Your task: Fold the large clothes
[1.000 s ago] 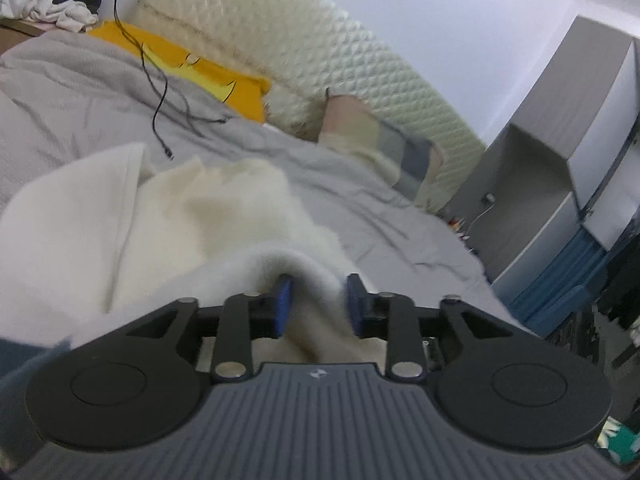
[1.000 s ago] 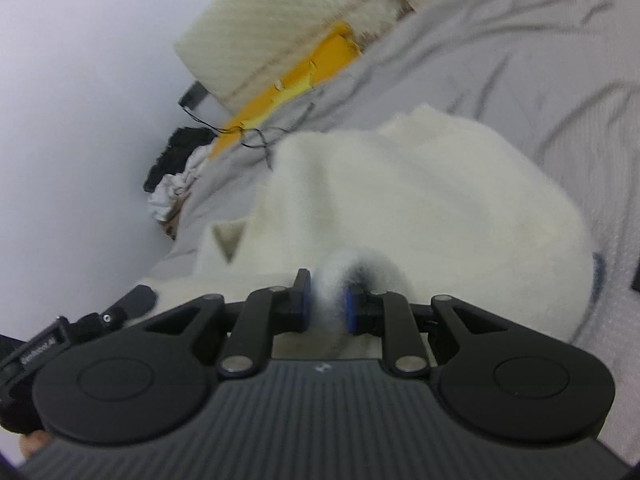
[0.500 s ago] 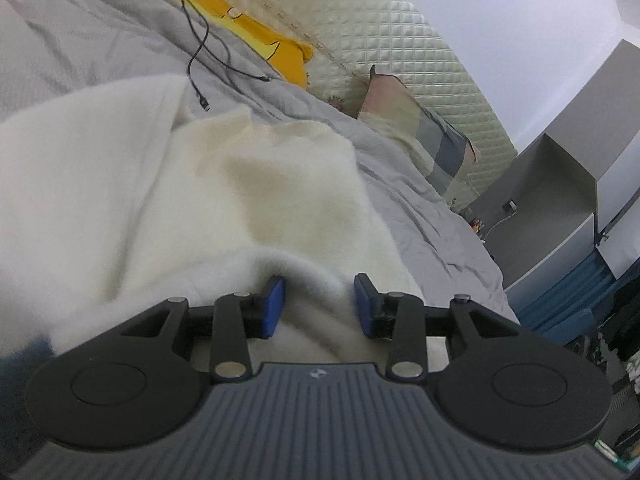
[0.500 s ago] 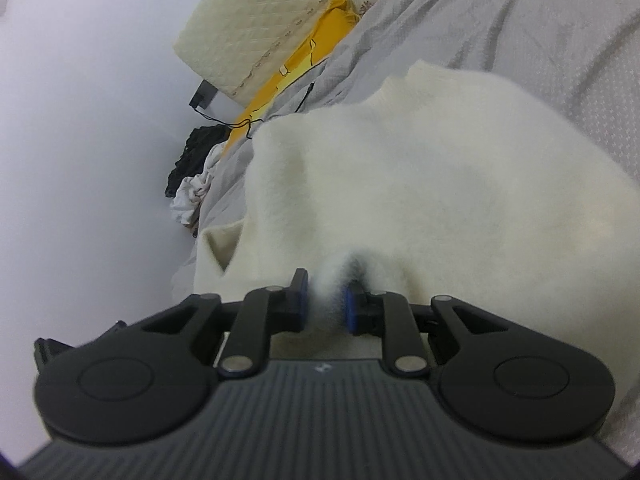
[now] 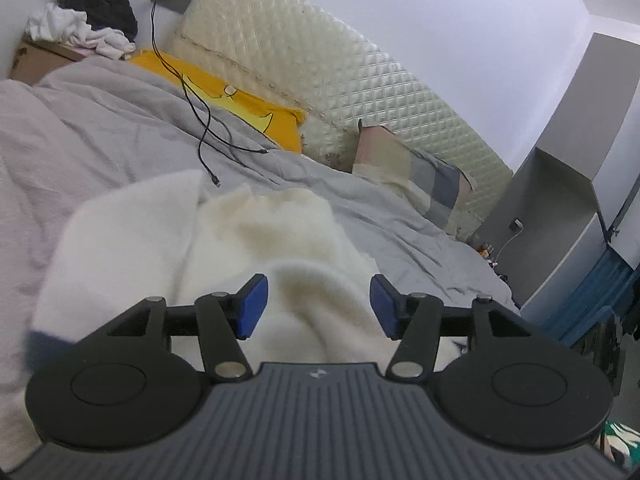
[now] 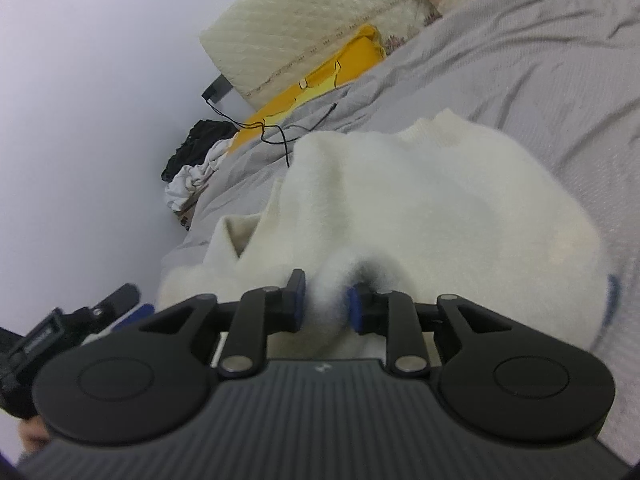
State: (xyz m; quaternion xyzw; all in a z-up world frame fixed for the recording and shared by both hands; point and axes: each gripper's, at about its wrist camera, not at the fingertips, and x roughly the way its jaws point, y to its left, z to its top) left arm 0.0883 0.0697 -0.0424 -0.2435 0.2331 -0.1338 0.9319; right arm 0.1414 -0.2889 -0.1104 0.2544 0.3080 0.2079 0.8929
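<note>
A big bed [image 5: 120, 128] with a grey cover is stretching out ahead of both tongs. A padded cream headboard [image 5: 360, 80] is standing far ahead, at the end of the bed.

A fluffy white sweater [image 6: 440, 208] is lying on the bed, right in front of both tongs. It is soft and bunched up. Its neck hole is pointing away from the right tongs. In the left wrist view the sweater [image 5: 132, 240] is spreading out ahead and to the left.

A yellow pillow [image 5: 248, 108] is lying far ahead of the left tongs, by the headboard. A checked pillow [image 5: 424, 180] is sitting ahead and to the right of them. A grey wardrobe [image 5: 568, 208] is standing far to the right. A pile of black and white clothes [image 5: 88, 20] is sitting far ahead on the left. A thin black cable [image 5: 200, 120] is trailing over the bed past the sweater.

The left tongs [image 5: 318, 306] are opening. Their blue pads are spread wide. A fold of the sweater is lying between them, but the pads are not pressing on it.

The right tongs [image 6: 324, 304] are opening too, only a little. A fuzzy fold of sweater is sitting between their blue pads, and the pads are touching it on both sides.
</note>
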